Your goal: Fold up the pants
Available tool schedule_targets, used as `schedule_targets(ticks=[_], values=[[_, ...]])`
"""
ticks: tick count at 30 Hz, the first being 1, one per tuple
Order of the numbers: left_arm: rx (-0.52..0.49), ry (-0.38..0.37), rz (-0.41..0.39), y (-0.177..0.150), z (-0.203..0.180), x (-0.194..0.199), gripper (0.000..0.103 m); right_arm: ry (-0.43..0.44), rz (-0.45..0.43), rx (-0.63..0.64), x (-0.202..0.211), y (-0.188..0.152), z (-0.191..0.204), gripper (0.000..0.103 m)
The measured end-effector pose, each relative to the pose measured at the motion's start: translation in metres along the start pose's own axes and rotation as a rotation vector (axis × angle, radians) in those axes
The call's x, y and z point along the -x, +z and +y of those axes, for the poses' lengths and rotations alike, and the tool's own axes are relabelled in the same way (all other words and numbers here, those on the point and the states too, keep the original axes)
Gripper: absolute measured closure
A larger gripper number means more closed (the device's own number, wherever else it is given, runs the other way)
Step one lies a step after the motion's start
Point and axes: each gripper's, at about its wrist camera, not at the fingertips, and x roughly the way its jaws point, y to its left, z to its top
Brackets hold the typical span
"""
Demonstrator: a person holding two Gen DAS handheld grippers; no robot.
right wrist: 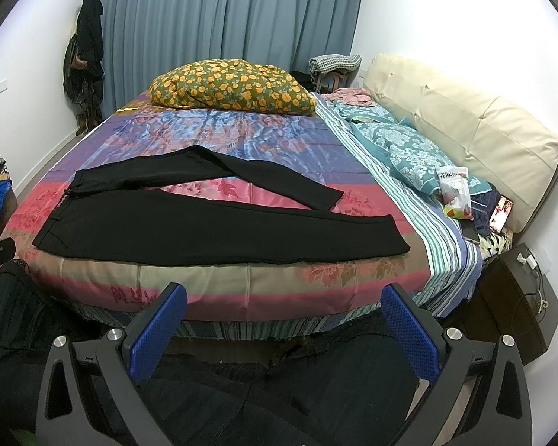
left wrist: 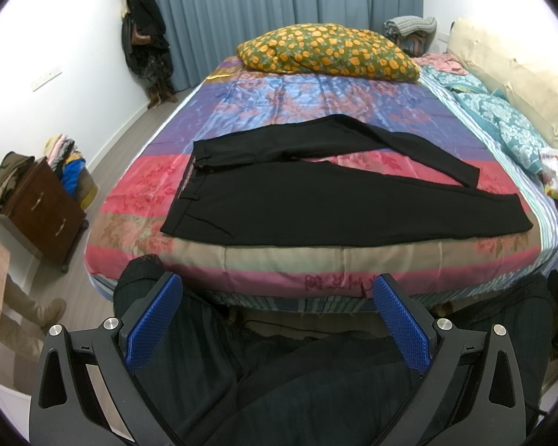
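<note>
Grippers, left [left wrist: 277,314] and right [right wrist: 284,321], both spread and empty, short of the bed [right wrist: 241,278]. Pants [left wrist: 316,200] lie flat near its front edge, legs splayed apart; no fold made, all folding remains.

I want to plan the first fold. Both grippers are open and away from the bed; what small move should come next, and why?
Probably bring the right gripper to the far leg's cuff: the black pants lie flat, legs splayed apart, nothing held.
</note>
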Motion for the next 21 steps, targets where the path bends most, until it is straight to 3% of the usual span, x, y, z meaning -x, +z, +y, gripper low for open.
schedule_targets(ticks=[21], values=[[-0.001,0.001,0.001,0.0,0.0006,-0.0004,0.001,0.0,-0.002,0.001,0.0001,-0.0005,0.0054,0.0]])
